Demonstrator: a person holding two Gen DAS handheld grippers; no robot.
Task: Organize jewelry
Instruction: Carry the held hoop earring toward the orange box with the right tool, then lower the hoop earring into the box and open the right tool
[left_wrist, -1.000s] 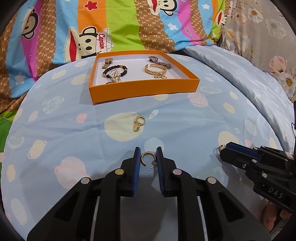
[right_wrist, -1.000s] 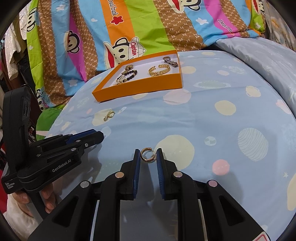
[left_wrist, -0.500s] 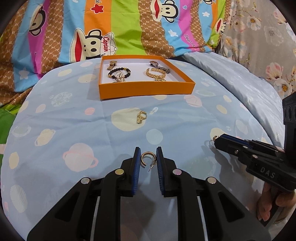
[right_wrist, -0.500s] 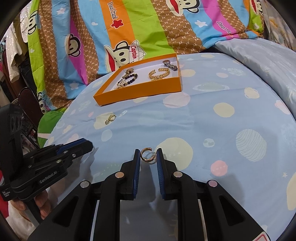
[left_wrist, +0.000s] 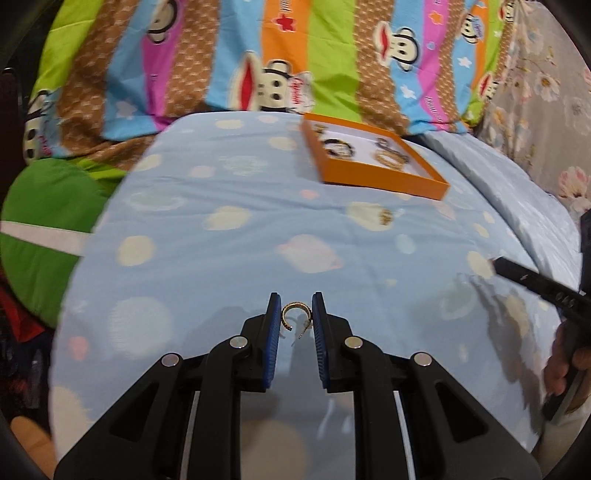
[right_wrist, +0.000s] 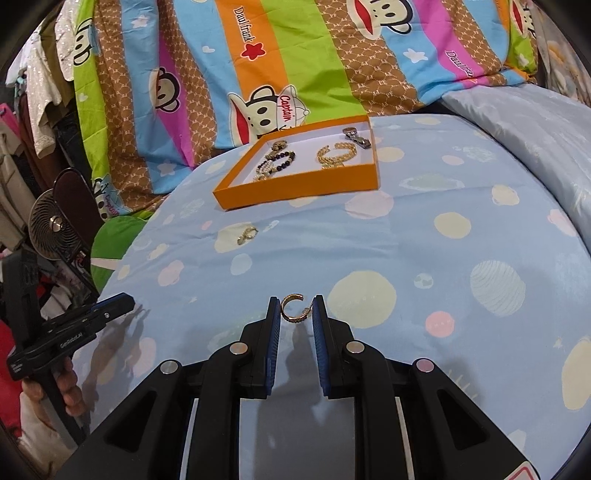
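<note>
The left gripper (left_wrist: 294, 318) is closed on a small gold hoop earring (left_wrist: 292, 314), pinched between its blue pads above the near part of the bed (left_wrist: 221, 280), which is covered in a pale blue sheet printed with planets. The earring's post points down between the fingers. The right gripper (right_wrist: 296, 314) likewise clamps a second gold hoop (right_wrist: 291, 308), an open C shape standing up between its pads. In the right wrist view the left gripper shows at the left edge of the bed, held in a hand (right_wrist: 61, 384); in the left wrist view only the dark tip of the right gripper reaches in from the right edge. An orange tray (right_wrist: 303, 188) with a white floor sits toward the far edge of the bed, close against a striped cartoon-monkey quilt (right_wrist: 288, 62). Inside it lie a dark beaded bracelet (right_wrist: 277, 162) on the left, a gold chain bracelet (right_wrist: 334, 155) in the middle, and a silver watch (right_wrist: 356, 136) in the far right corner. A loose gold earring (right_wrist: 246, 234) rests on the sheet between the tray and the grippers, well apart from both. The left wrist view is blurred, so the tray's contents are hard to read there. A small fan (right_wrist: 50, 229) stands off the left side of the bed.
</note>
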